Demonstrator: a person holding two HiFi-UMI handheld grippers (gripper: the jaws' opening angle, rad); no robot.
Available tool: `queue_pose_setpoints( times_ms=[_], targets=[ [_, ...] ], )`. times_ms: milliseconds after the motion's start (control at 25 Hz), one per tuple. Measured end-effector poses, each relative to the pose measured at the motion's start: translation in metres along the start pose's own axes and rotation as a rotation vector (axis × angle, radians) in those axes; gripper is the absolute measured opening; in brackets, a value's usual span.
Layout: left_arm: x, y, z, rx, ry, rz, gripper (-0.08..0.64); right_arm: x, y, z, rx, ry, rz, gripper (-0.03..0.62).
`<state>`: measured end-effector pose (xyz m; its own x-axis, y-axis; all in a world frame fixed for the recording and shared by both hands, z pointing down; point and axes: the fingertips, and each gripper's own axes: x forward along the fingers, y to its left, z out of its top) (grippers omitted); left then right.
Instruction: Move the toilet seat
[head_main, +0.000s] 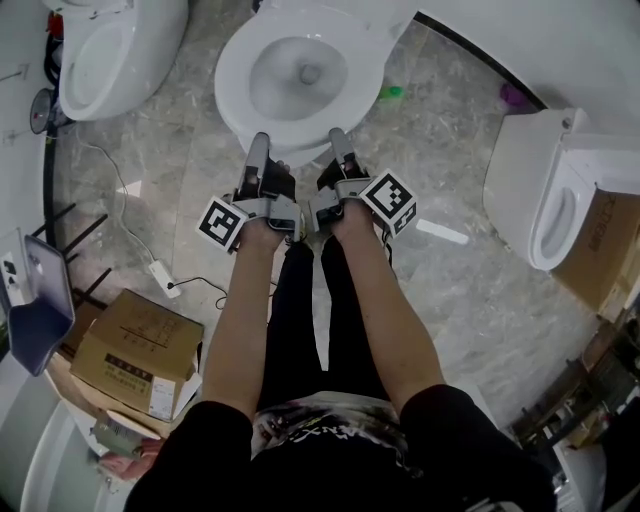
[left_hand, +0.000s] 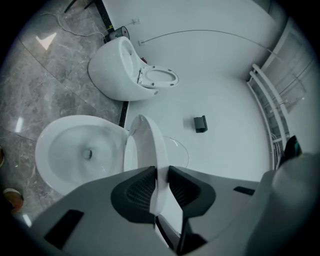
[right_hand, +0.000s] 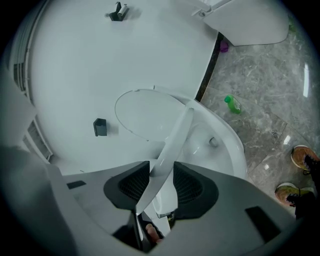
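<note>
While your left gripper (left_hand: 161, 186) and right gripper (right_hand: 161, 184) each pinch the toilet seat (left_hand: 150, 142) edge between their jaws, lift both evenly so it cannot twist.

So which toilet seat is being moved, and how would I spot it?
On the grey marble floor, take the middle round white ceramic toilet, between the white toilet at left and the white toilet at right. Its thin white plastic seat is tipped up off the bowl, its front edge pinched in the jaws of the left gripper and right gripper; no other seat is held.
</note>
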<state>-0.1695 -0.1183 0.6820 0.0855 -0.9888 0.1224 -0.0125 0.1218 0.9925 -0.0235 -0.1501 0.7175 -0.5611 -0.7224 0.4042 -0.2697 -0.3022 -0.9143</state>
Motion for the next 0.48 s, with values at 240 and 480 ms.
queue_pose_setpoints(
  times_ms=[240,480],
  targets=[
    [0.025,-0.041,0.001,-0.016,0.017,-0.09,0.1,0.005,0.035,0.012,0.003,-0.019,0.058,0.143],
    [0.047,-0.08,-0.007,0.018,0.047,-0.117,0.107,-0.001,0.068,0.033,0.016,-0.039,0.08,0.141]
  ],
)
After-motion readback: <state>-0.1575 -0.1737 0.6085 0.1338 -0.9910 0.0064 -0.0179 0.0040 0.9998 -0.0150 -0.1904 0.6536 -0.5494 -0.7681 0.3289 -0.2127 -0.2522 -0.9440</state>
